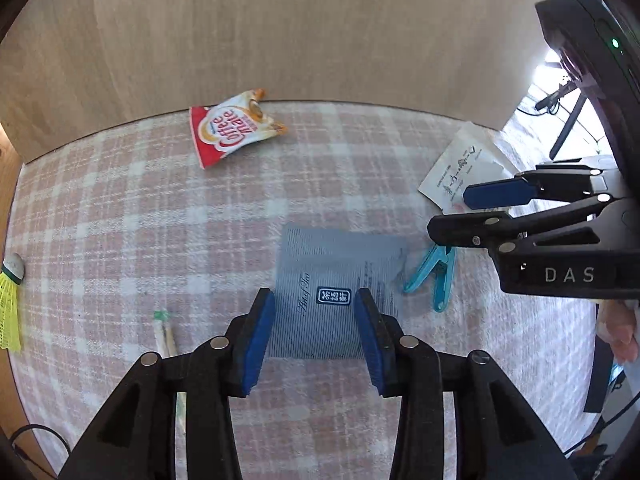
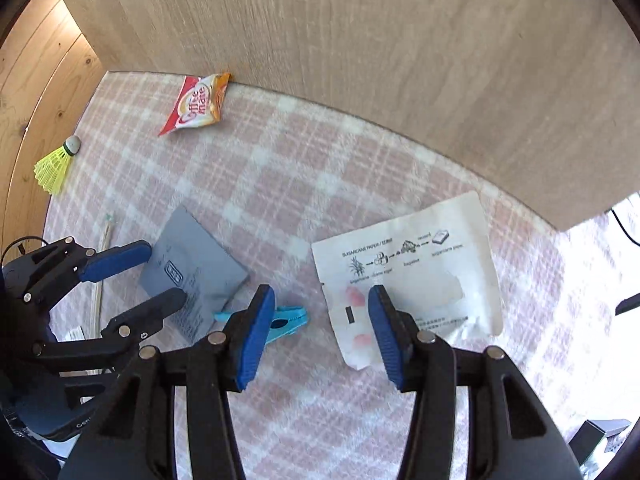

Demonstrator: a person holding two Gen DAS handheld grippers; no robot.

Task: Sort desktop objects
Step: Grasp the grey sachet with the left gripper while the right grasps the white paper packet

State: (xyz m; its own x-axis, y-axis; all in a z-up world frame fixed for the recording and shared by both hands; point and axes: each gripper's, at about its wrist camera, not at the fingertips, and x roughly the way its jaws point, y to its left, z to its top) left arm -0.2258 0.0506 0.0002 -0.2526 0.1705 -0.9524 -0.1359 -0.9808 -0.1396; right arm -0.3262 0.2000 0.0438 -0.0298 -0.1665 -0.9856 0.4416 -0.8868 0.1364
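Left to right on the checked cloth (image 2: 280,184): a yellow shuttlecock (image 2: 54,162), a creamer sachet (image 2: 198,106), a grey tea packet (image 1: 336,292), a blue clothes peg (image 2: 286,318), a white paper pouch (image 2: 412,264). The left gripper (image 1: 315,316) stands open over the tea packet; the right gripper (image 2: 320,320) is open beside the pouch's left edge. Both packets look light, thin and limp, probably best pinched at 1 edge.

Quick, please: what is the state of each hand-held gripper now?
Left hand-held gripper: open, empty, over the grey tea packet.
Right hand-held gripper: open, empty, over the white packet.
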